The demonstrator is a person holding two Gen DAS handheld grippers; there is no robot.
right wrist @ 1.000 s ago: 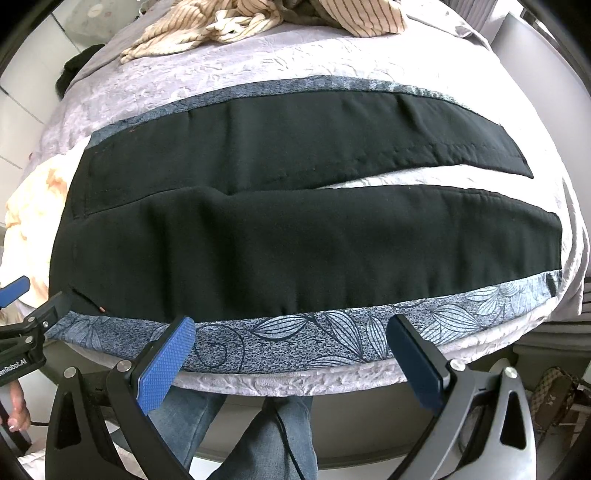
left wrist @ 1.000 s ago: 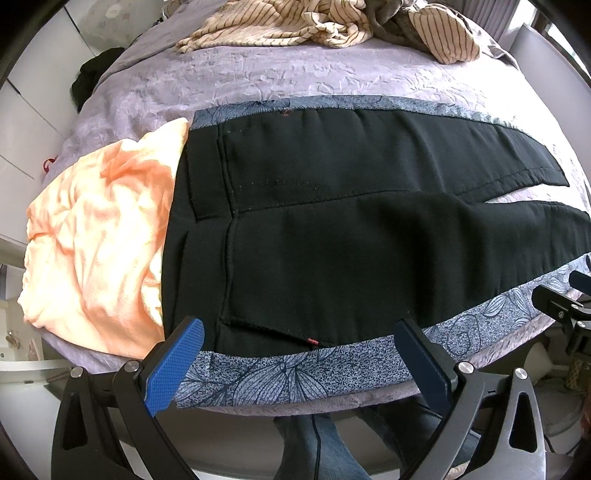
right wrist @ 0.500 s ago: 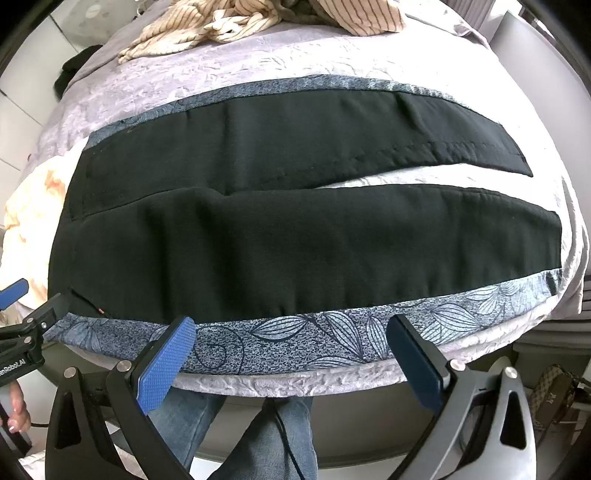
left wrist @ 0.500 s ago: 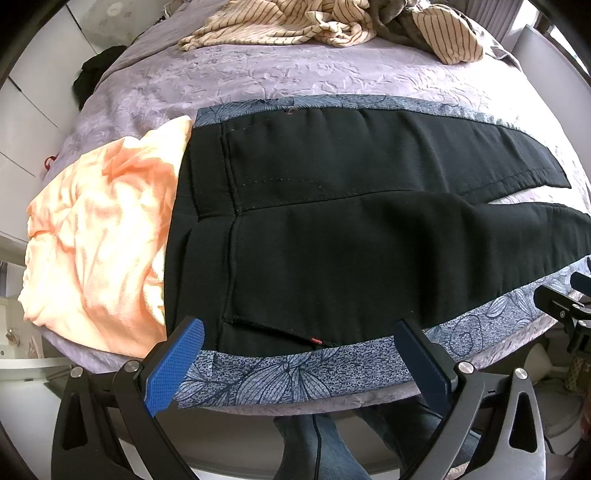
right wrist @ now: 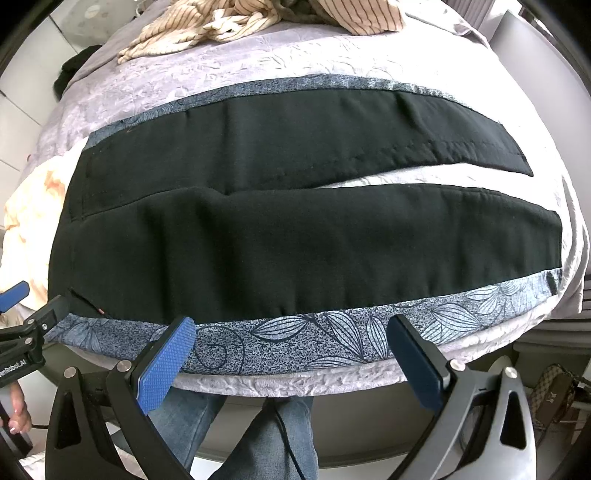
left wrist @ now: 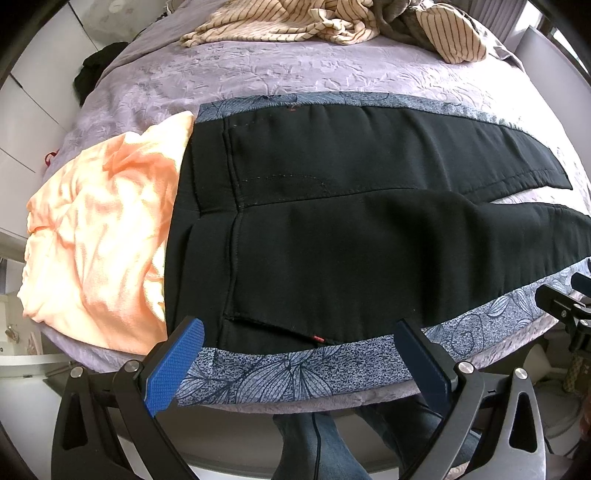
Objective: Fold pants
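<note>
- Nearest, at the bottom of each wrist view, the left gripper (left wrist: 299, 354) and the right gripper (right wrist: 291, 350) hang with fingers spread wide and hold nothing (blue pads just off the near bed edge).
- Below them, a person's jeans-clad legs (right wrist: 273, 432) show at the bottom centre.
- The black pants (left wrist: 351, 236) lie flat across the bed (left wrist: 258, 70), waistband at the left of the frame, the two legs running right with a narrow gap between them.
- A patterned blue-grey strip (right wrist: 332, 332) runs along their near side; whether it belongs to the pants, I can't tell.
- A peach garment (left wrist: 96, 236) touches the waistband, left of frame.
- Farthest, striped clothing (left wrist: 295, 22) is heaped along the top.
</note>
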